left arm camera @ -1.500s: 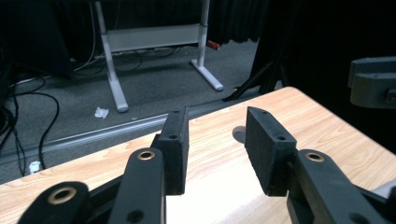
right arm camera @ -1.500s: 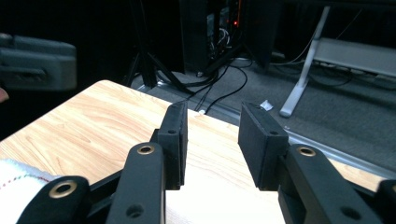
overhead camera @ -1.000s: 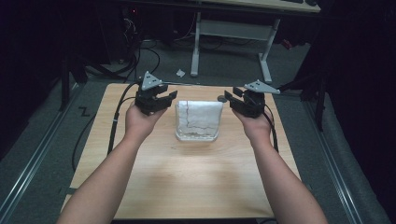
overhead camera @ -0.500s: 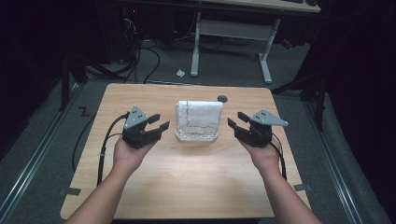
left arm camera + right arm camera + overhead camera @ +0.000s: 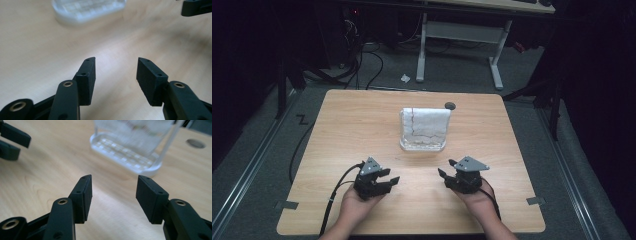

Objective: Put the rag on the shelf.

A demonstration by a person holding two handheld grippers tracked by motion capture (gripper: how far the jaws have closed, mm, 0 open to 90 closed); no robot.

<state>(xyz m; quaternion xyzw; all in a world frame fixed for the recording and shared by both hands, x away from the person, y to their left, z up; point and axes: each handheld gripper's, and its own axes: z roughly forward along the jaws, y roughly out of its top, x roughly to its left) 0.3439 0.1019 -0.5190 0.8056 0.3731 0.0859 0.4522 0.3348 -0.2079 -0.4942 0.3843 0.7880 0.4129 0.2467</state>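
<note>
risk 1: clear plastic rack (image 5: 422,142) with the white cloth (image 5: 426,125) draped over it looks light and top-heavy. A low or one-sided push from a jaw would likely slide or tip it rather than grip it.
risk 2: cloth hangs loose over the rack's top edge. Pinching cloth alone could drag it off, or haul the rack along with it.
risk 3: both grippers aim inward toward the rack. If both go in together they could knock into each other in front of it.
risk 4: small dark round insert (image 5: 450,105) in the table sits just behind the rack's right corner. I can't tell if it's flush; a rack pushed back could catch on it.
left gripper (image 5: 385,183): near side of the rack, left of it, well apart, low over the table (image 5: 337,130). Jaws have just been opening, now wide; bare wood between the fingers (image 5: 86,75), touching nothing.
right gripper (image 5: 446,176): near side of the rack, right of it, well apart. Jaws have just been opening, now spread wide; nothing between the fingers (image 5: 82,195), holding nothing.
rack position: centre of the table, upright, cloth on it, clear of both grippers.
</note>
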